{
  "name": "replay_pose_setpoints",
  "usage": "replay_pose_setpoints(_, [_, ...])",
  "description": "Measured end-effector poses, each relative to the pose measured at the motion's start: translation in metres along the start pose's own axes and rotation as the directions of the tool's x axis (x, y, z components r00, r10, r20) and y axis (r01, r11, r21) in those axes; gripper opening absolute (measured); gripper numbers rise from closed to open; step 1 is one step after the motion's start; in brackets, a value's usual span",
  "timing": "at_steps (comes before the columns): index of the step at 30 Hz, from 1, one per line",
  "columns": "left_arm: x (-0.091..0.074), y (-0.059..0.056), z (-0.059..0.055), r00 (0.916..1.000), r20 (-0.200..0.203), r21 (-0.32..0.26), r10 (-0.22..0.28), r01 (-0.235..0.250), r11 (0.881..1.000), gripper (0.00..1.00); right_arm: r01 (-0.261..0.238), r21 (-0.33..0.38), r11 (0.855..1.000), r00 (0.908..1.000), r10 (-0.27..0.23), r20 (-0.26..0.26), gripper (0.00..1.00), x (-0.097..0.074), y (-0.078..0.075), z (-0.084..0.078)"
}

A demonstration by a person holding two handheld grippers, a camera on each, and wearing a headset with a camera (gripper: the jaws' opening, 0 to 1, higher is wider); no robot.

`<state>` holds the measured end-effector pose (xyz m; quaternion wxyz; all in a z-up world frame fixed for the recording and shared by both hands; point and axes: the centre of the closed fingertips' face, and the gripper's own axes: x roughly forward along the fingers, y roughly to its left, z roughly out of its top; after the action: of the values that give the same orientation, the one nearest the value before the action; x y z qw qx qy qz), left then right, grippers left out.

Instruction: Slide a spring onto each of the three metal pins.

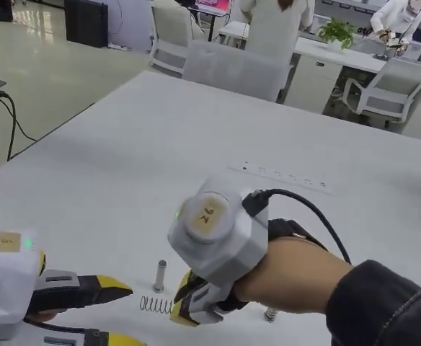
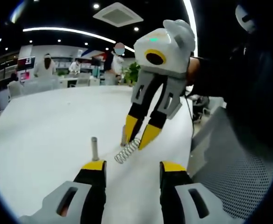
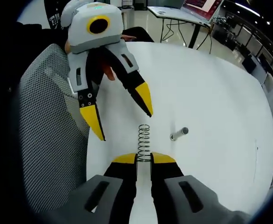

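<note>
- the right gripper has its jaws clenched on one end of a spring. the yellow tips sit close together with the coil between them.
- in the head view the spring lies on its side low over the white tabletop. its free end points toward the left gripper.
- i cannot tell whether the spring touches the tabletop.
- the left gripper's jaws are released and spread wide with nothing between them. seen from the right gripper view, the left gripper hangs just beyond the spring's free end, apart from it.
- a metal pin stands upright on the tabletop just beside the spring, bare and not touching it. in the left gripper view the pin rises just ahead of that gripper's own left jaw.
- the left gripper view shows the right gripper coming down at a slant, tips at the spring.
- a small metal piece peeks out under the person's wrist, too hidden to tell more.
- a socket strip is set in the tabletop, well apart from the work.
</note>
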<state>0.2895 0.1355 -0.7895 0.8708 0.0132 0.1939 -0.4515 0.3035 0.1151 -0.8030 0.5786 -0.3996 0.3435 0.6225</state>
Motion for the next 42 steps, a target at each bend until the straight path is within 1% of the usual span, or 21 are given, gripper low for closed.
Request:
replay_pose_setpoints(4, [0.000,0.000,0.003,1.0000,0.008,0.005,-0.001,0.001,1.000,0.38,-0.001,-0.013,1.000,0.9999,0.001,0.010,0.07,-0.006,0.003,0.003])
replay_pose_setpoints(7, [-0.001,0.000,0.006,0.9999,0.015,0.013,-0.004,0.004,1.000,0.36,-0.022,-0.023,0.999,0.9994,0.023,0.025,0.07,-0.009,0.008,0.006])
replay_pose_setpoints(12, [-0.002,-0.002,0.009,0.9996,0.026,0.026,-0.015,0.014,1.000,0.33,-0.035,-0.049,0.998,0.9988,0.037,0.031,0.07,-0.011,0.012,0.007])
replay_pose_setpoints(15, [-0.002,-0.004,0.009,0.9995,0.023,0.030,-0.023,0.022,0.999,0.31,-0.042,-0.062,0.997,0.9983,0.045,0.037,0.07,-0.011,0.013,0.008])
replay_pose_setpoints(24, [-0.001,-0.012,0.011,0.9977,0.028,0.041,-0.063,0.061,0.997,0.23,-0.085,-0.105,0.991,0.9950,0.090,0.044,0.07,-0.012,0.024,0.010])
replay_pose_setpoints(27, [-0.001,-0.016,0.012,0.9961,0.037,0.037,-0.080,0.079,0.996,0.20,-0.090,-0.119,0.989,0.9942,0.096,0.047,0.07,-0.012,0.026,0.011])
replay_pose_setpoints(30, [-0.001,-0.019,0.013,0.9948,0.039,0.038,-0.094,0.092,0.995,0.15,-0.100,-0.133,0.986,0.9928,0.108,0.053,0.07,-0.013,0.029,0.011])
replay_pose_setpoints(39, [-0.001,-0.021,0.012,0.9933,0.041,0.025,-0.108,0.107,0.994,0.11,-0.107,-0.158,0.982,0.9905,0.119,0.069,0.07,-0.014,0.031,0.015])
replay_pose_setpoints(42, [-0.001,-0.022,0.013,0.9928,0.045,0.023,-0.111,0.110,0.994,0.08,-0.102,-0.167,0.981,0.9907,0.115,0.073,0.07,-0.014,0.031,0.016])
